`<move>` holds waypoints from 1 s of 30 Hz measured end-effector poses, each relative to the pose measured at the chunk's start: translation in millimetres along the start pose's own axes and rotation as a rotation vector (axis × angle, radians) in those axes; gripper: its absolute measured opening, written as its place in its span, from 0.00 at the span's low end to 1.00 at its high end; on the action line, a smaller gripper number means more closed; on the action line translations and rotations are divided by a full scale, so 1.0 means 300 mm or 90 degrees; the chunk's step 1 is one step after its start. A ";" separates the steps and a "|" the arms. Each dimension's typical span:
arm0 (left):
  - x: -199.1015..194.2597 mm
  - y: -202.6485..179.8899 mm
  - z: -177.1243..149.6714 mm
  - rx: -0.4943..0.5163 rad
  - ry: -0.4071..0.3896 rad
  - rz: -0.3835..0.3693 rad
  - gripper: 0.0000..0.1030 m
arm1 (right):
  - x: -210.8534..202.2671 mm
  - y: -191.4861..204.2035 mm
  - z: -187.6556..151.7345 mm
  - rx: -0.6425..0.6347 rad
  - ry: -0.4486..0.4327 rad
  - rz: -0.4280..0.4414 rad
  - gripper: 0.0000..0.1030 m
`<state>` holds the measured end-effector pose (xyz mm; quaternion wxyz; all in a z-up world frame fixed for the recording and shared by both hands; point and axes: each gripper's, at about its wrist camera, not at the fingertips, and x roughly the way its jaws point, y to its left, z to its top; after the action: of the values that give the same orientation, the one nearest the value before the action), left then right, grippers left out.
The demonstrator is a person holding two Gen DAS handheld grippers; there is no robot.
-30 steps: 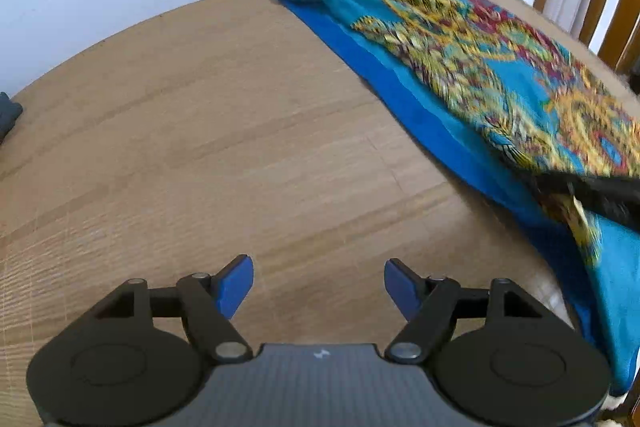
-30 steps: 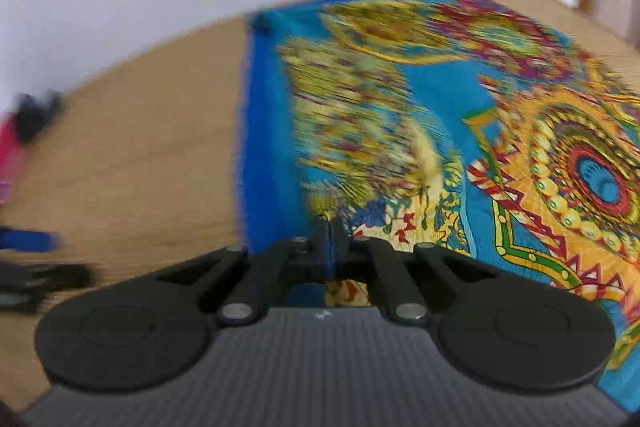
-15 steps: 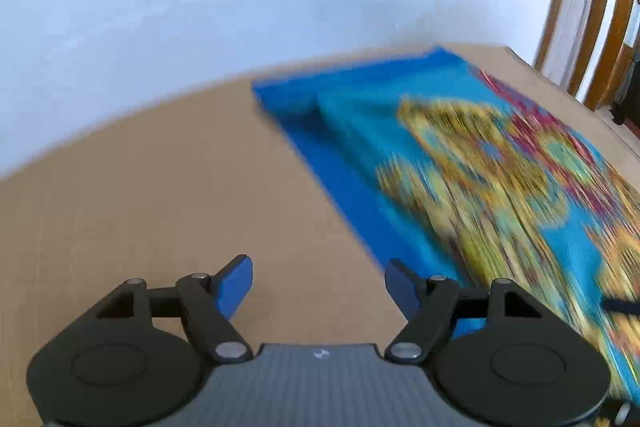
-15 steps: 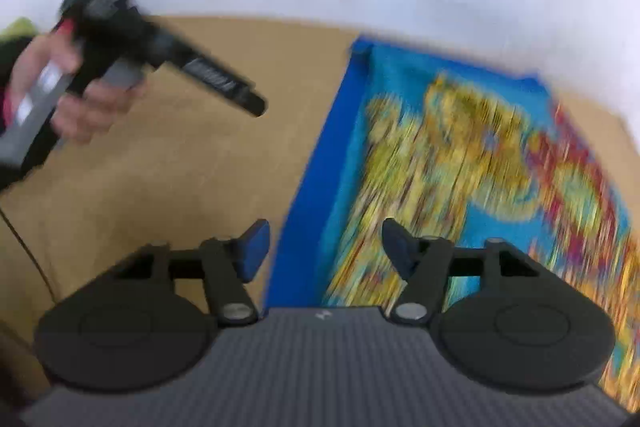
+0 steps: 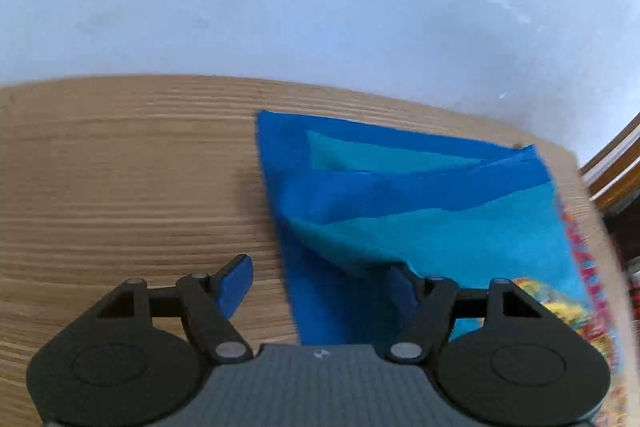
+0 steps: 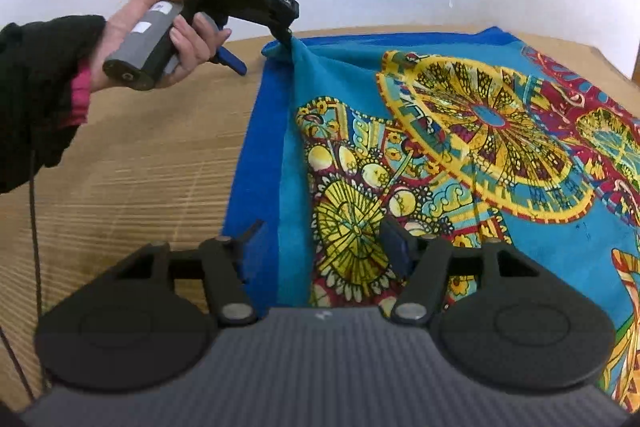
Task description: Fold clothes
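Right now the bright blue patterned cloth lies flat on the wooden table, its left edge doubled over; both the left gripper and the right gripper gape wide, holding nothing; more folds look due.

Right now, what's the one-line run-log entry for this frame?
left gripper: open, at scarf far corner | right gripper: open, over scarf near edge | scarf: spread on table

Place: I am in a home room, I think.
Evidence: wooden table, plain white wall, wooden chair slats at the right edge.
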<state>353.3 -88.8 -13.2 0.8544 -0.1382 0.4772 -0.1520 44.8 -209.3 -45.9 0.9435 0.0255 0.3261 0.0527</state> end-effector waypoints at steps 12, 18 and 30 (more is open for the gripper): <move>-0.025 -0.069 -0.009 -0.022 -0.008 -0.077 0.70 | -0.019 0.016 -0.014 -0.016 -0.015 -0.009 0.62; 0.033 -0.068 -0.031 -0.042 0.017 -0.075 0.70 | -0.022 0.013 -0.017 -0.015 -0.018 -0.013 0.61; -0.032 -0.252 0.066 0.130 -0.122 -0.042 0.01 | -0.075 -0.084 0.041 0.095 -0.060 0.010 0.04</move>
<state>355.7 -152.3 33.0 0.9003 -0.0801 0.3705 -0.2141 37.0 -237.2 -24.4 0.9528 0.1008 0.2844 0.0340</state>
